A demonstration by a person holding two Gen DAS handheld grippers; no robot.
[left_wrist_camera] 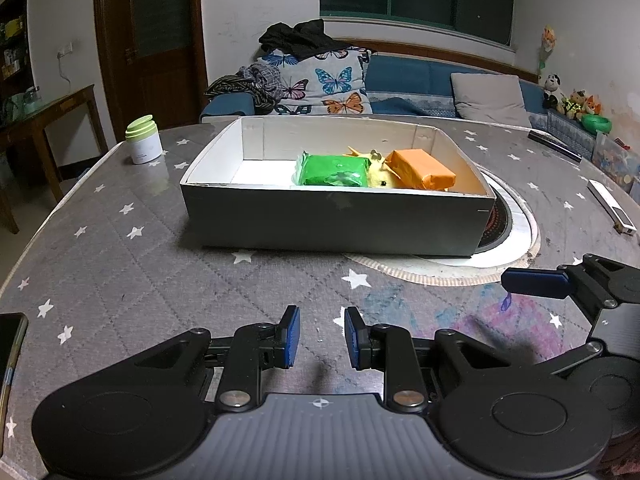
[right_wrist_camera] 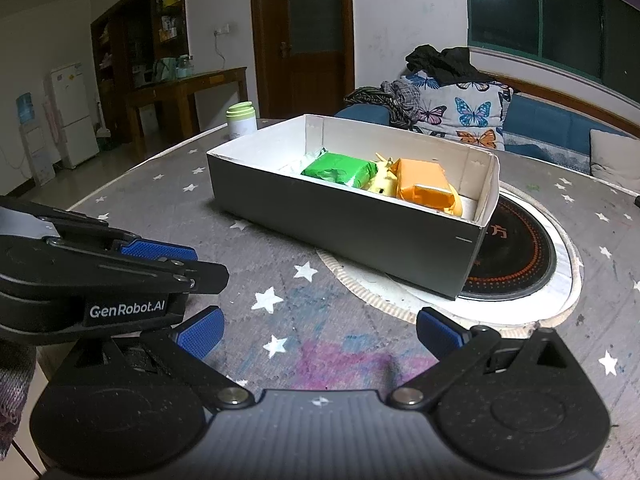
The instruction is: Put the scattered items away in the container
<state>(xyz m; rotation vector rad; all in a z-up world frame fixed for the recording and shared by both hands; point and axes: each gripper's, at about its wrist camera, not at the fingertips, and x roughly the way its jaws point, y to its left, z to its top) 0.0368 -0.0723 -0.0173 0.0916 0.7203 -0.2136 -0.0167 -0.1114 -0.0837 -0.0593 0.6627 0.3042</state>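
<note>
From the left wrist view, we see an open cardboard box (left_wrist_camera: pixel 336 220), dark grey outside and white inside, sitting on the star-patterned tablecloth (left_wrist_camera: pixel 120 280) with its right end over a round hotplate (left_wrist_camera: pixel 508 236) set into the table. Inside the box, toward its right half, lie three things: a green wrapped packet (left_wrist_camera: pixel 332 170), a small yellow toy (left_wrist_camera: pixel 380 176) just right of it, and an orange wrapped packet (left_wrist_camera: pixel 422 168) at the right, touching the toy. The left part of the box floor is bare white. Left of the box and well apart from it stands a white jar with a pale green lid (left_wrist_camera: pixel 143 140). Our left gripper (left_wrist_camera: pixel 322 338) hangs in front of the box with its blue pads partly apart and nothing between them. A finger of our right gripper (left_wrist_camera: pixel 536 282) shows at the right edge, near the box's front right corner.

From the right wrist view, we see the same box (right_wrist_camera: pixel 344 224) at an angle, with the green packet (right_wrist_camera: pixel 340 170), the yellow toy (right_wrist_camera: pixel 382 184) and the orange packet (right_wrist_camera: pixel 424 184) in a row along its far side. The jar (right_wrist_camera: pixel 241 120) stands beyond the box's left corner. Our right gripper (right_wrist_camera: pixel 318 334) has its pads wide apart and empty. Our left gripper (right_wrist_camera: pixel 160 250) shows side-on, left of the box.
</note>
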